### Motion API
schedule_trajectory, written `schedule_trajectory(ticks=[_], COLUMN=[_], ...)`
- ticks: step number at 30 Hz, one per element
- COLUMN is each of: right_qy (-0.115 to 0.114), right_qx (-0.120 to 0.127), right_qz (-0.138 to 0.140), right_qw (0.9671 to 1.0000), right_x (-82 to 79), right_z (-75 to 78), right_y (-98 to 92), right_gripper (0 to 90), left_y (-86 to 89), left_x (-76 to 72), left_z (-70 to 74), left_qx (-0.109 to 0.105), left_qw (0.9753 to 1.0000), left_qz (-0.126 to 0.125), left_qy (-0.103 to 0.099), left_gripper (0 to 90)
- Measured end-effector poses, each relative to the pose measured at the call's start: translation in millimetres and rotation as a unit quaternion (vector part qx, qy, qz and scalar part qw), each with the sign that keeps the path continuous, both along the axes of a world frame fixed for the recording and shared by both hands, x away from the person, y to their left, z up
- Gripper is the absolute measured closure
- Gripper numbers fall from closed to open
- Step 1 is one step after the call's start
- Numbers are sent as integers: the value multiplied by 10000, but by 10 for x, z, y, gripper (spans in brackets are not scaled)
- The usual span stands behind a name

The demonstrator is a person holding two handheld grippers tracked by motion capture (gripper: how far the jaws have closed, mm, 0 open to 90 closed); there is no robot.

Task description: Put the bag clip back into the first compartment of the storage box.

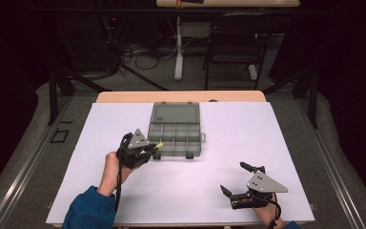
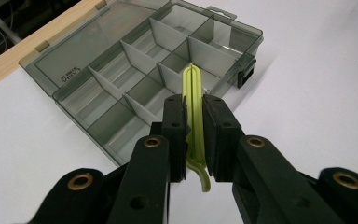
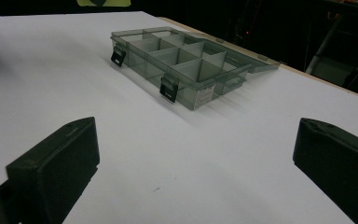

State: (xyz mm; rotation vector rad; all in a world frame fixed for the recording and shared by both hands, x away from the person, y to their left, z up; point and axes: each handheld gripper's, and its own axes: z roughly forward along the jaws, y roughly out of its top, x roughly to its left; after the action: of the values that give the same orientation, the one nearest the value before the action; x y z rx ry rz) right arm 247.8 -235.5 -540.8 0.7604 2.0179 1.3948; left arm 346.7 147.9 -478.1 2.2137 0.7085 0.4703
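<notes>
1 hand-held gripper [image 2: 194, 121] level, pinching green clip [image 2: 194, 112]

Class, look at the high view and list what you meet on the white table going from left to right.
Left hand-held gripper shut on a yellow-green strip → open grey compartment box → right hand-held gripper, jaws spread wide.

Left hand-held gripper [image 1: 148, 149] jaws clamped together, right hand-held gripper [image 1: 232, 177] jaws spread wide, low over table
</notes>
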Motion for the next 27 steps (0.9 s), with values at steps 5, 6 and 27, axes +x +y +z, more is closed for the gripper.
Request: schedule_trajectory(ticks=[5,6,27], right_qy=[31,18,39], right_qx=[-41,-28,-16], right_qz=[-3,-8,26], right_qw=[10000,10000,10000], right_x=[3,0,-1], right_z=[-3,-2,-8], right_y=[-2,1,9], right_gripper=[0,0,0], left_y=[-7,-13,-59], left_x=[55,62,305], left_z=[17,16,14], left_qx=[-11,-18,32], left_qw=[10000,10000,9999], left_qz=[20,39,88], left_qy=[20,9,69], left_gripper=[800,800,800])
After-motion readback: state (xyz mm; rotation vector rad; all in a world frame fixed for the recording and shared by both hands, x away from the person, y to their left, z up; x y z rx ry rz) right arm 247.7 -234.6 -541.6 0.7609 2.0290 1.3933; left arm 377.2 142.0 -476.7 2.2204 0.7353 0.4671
